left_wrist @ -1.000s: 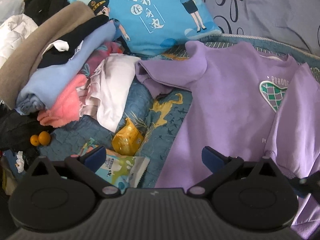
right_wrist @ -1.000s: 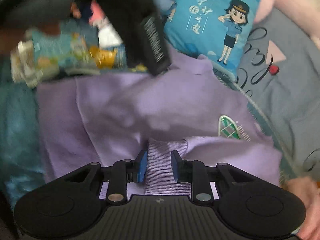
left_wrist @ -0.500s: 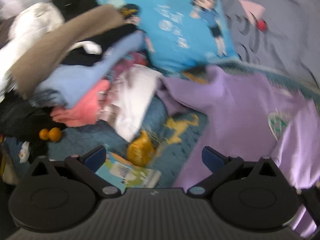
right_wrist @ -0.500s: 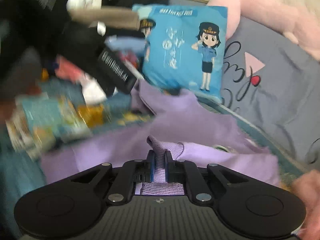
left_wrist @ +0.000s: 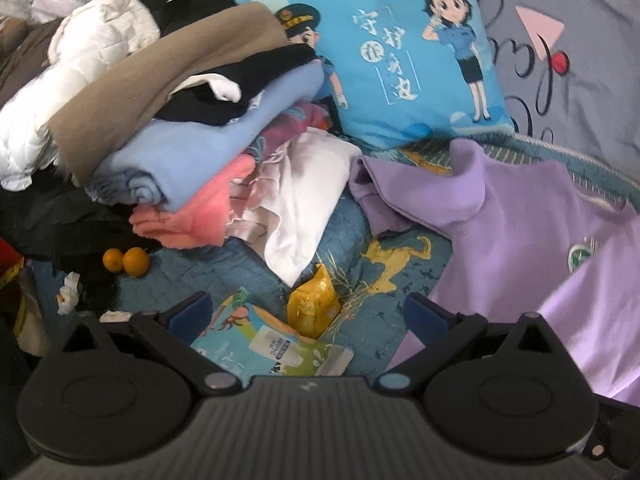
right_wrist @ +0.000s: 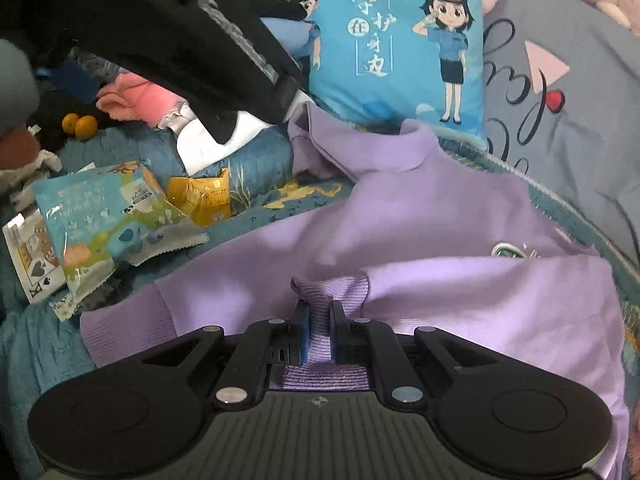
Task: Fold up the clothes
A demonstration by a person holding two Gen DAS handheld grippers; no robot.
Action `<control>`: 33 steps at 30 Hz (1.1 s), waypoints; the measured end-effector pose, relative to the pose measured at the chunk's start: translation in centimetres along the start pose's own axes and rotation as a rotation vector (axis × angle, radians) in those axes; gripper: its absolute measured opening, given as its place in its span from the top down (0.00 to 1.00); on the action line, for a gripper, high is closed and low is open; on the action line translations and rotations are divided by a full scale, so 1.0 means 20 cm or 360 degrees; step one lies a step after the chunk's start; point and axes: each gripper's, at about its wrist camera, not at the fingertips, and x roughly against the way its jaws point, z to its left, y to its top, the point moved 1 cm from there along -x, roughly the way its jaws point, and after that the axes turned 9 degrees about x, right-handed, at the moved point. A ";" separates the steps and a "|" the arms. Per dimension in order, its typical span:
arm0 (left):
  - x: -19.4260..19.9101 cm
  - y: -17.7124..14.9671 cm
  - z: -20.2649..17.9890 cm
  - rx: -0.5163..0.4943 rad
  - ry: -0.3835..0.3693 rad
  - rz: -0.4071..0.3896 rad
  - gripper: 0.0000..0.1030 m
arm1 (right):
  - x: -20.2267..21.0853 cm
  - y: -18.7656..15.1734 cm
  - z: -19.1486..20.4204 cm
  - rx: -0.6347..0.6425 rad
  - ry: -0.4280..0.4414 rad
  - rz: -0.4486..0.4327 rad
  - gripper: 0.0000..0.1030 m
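A purple sweatshirt [right_wrist: 420, 224] lies spread on a blue patterned bedspread [right_wrist: 256, 168], one sleeve folded across its chest. My right gripper [right_wrist: 319, 312] is shut on that sleeve's ribbed cuff [right_wrist: 320, 292], which bunches up between the pads. In the left wrist view the same purple sweatshirt [left_wrist: 512, 248] fills the right side, its other sleeve [left_wrist: 404, 192] lying loose towards the clothes pile. My left gripper [left_wrist: 308, 314] hangs open above the bedspread [left_wrist: 224, 276] and some snack packets, holding nothing.
A pile of folded and loose clothes [left_wrist: 168, 152] rises at the left. A blue cartoon pillow [left_wrist: 392, 52] leans behind. Snack packets [left_wrist: 276, 344], a yellow packet [left_wrist: 314, 308] and two small oranges [left_wrist: 126, 261] lie on the bedspread. A dark sleeve [right_wrist: 192, 40] crosses the right wrist view.
My right gripper closed on the purple cuff and lifted it a little. The left gripper stayed open and swung leftward, off the sweatshirt's hem and over the snack packets.
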 end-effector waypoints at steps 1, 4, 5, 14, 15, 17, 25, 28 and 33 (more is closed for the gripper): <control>0.00 -0.01 -0.01 -0.0013 0.0003 0.0006 0.00 | 0.02 0.00 -0.01 -0.0018 -0.0003 -0.0015 0.90; -0.01 -0.01 -0.01 -0.0017 0.0001 0.0024 0.00 | 0.09 0.00 -0.08 -0.0133 -0.0008 -0.0087 0.91; -0.02 -0.01 0.00 -0.0012 -0.0002 0.0029 0.00 | 0.13 -0.01 -0.12 -0.0175 -0.0023 -0.0124 0.91; -0.02 -0.04 -0.04 -0.0077 -0.0040 0.0044 0.00 | 0.64 -0.07 -0.87 -0.0577 -0.0314 -0.0271 0.91; -0.01 -0.04 -0.05 -0.0092 -0.0078 0.0049 0.00 | 0.70 -0.07 -0.98 -0.0622 -0.0366 -0.0267 0.91; 0.01 -0.06 -0.08 -0.0124 -0.0163 0.0062 0.00 | 0.84 -0.09 -1.19 -0.0691 -0.0502 -0.0244 0.91; 0.24 -0.29 -0.42 -0.0584 -0.0698 0.0124 0.00 | 1.20 -0.17 -1.73 -0.0846 -0.0877 -0.0171 0.91; 0.39 -0.45 -0.57 -0.0816 -0.0795 0.0125 0.00 | 1.27 -0.20 -1.77 -0.0832 -0.0928 -0.0174 0.91; 0.66 -0.75 -0.75 -0.0999 -0.0934 0.0129 0.00 | 1.37 -0.28 -1.82 -0.0906 -0.0936 -0.0205 0.91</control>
